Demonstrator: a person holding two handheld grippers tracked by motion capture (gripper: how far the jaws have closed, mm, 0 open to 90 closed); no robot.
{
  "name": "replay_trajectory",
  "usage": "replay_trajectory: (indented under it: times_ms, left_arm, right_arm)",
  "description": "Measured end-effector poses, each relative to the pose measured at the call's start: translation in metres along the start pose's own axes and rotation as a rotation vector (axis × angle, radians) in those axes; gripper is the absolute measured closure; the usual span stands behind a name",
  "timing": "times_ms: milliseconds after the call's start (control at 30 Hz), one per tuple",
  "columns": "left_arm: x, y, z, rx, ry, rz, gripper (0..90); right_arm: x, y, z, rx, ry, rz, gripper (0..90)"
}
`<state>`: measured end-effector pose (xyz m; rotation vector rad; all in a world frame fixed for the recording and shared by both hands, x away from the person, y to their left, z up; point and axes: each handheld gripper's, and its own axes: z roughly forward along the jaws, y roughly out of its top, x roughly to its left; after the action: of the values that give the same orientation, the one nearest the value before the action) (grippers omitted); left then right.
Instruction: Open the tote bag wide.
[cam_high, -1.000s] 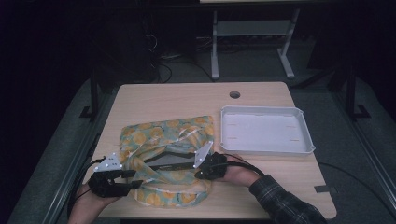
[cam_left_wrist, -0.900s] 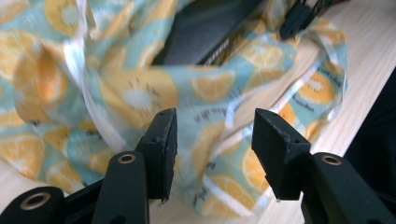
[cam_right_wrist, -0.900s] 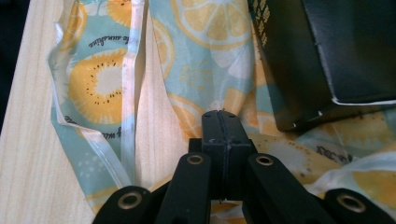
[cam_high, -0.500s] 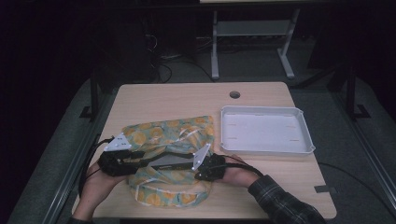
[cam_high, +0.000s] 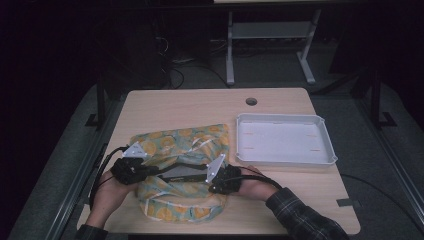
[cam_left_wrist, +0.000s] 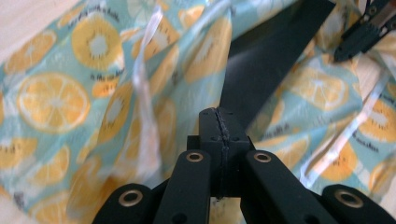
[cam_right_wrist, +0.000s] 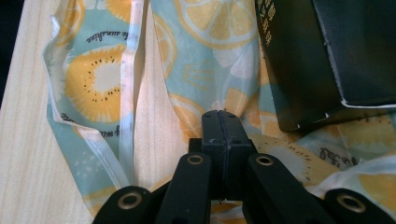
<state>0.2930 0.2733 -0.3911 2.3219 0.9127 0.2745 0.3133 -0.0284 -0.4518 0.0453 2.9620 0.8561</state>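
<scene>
A clear plastic bag (cam_high: 186, 142) printed with orange and kiwi slices lies on the wooden table (cam_high: 190, 105). A flat black box (cam_high: 181, 174) sits in its mouth. My left gripper (cam_high: 151, 172) points right at the bag's left side. Its jaws have just been closing and now meet on the thin film (cam_left_wrist: 70, 93) beside the black box (cam_left_wrist: 266, 60). My right gripper (cam_high: 206, 177) points left from the other side. The right gripper (cam_right_wrist: 222, 119) is shut on the bag's edge (cam_right_wrist: 196, 70), just below the box's corner (cam_right_wrist: 327, 56).
A white empty tray (cam_high: 285, 160) stands to the right of the bag. A round cable hole (cam_high: 251, 101) lies near the table's far edge. The right gripper's tip (cam_left_wrist: 359, 32) shows at the top right of the left gripper view. Bare wood (cam_right_wrist: 23, 140) lies left of the bag.
My left gripper moved up and right from the bag's near-left corner to its left side beside the box. The bag's left part has lifted and bunched. The right gripper kept still.
</scene>
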Motion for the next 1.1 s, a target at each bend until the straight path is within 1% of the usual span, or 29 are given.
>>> replay_trajectory:
  times_ms: [200,333,400,433,467,500,533,633,667,700,767,900,967,1000,1067,1100]
  left_arm:
    - [-0.001,-0.02,-0.006,0.032,0.0,-0.028,89.8]
    - [-0.001,-0.035,-0.005,0.073,0.014,-0.036,89.7]
    - [0.001,-0.042,-0.002,0.102,0.018,-0.039,89.7]
    - [0.002,-0.045,0.001,0.103,0.016,-0.052,89.7]
    - [0.003,-0.047,0.003,0.118,0.013,-0.051,89.7]
    - [0.004,-0.049,0.006,0.123,0.011,-0.052,89.7]
    - [0.005,-0.05,0.009,0.137,0.011,-0.047,89.7]
    - [0.008,-0.052,0.017,0.168,0.011,-0.057,89.7]
    - [0.008,-0.053,0.02,0.17,0.012,-0.057,89.7]
    - [0.009,-0.053,0.022,0.181,0.012,-0.049,89.7]
    - [0.009,-0.054,0.024,0.167,0.014,-0.06,89.7]
    - [0.009,-0.054,0.024,0.171,0.019,-0.052,89.7]
    - [0.008,-0.054,0.024,0.173,0.02,-0.05,89.7]
    - [0.008,-0.054,0.024,0.173,0.02,-0.05,89.7]
    - [0.008,-0.054,0.024,0.166,0.02,-0.053,89.6]
    - [0.008,-0.054,0.024,0.166,0.02,-0.052,89.6]
  right_arm:
    - [0.0,0.0,0.0,0.003,0.0,0.001,89.4]
    - [0.0,0.0,0.0,0.005,0.002,0.005,89.4]
    - [0.0,0.0,0.0,0.005,0.003,0.007,89.4]
    - [0.0,0.0,0.0,0.005,0.005,0.008,89.4]
    - [0.0,0.0,-0.001,0.008,0.006,0.012,89.4]
    - [0.0,0.0,-0.001,0.008,0.007,0.013,89.4]
    - [0.0,0.0,-0.001,0.007,0.008,0.013,89.4]
    - [0.0,0.0,-0.001,0.007,0.009,0.016,89.4]
    - [-0.001,0.0,-0.001,0.007,0.009,0.015,89.4]
    - [0.0,-0.001,0.0,0.005,0.012,0.017,89.4]
    - [-0.001,-0.001,0.0,0.004,0.014,0.016,89.4]
    - [-0.001,-0.001,0.0,0.004,0.013,0.017,89.2]
    - [-0.001,-0.001,-0.001,0.005,0.012,0.02,86.1]
    - [-0.002,-0.001,-0.003,-0.009,0.019,0.022,84.3]
    - [-0.003,0.0,-0.009,-0.024,0.019,0.045,81.5]
    - [-0.004,0.0,-0.013,-0.031,0.016,0.047,80.3]
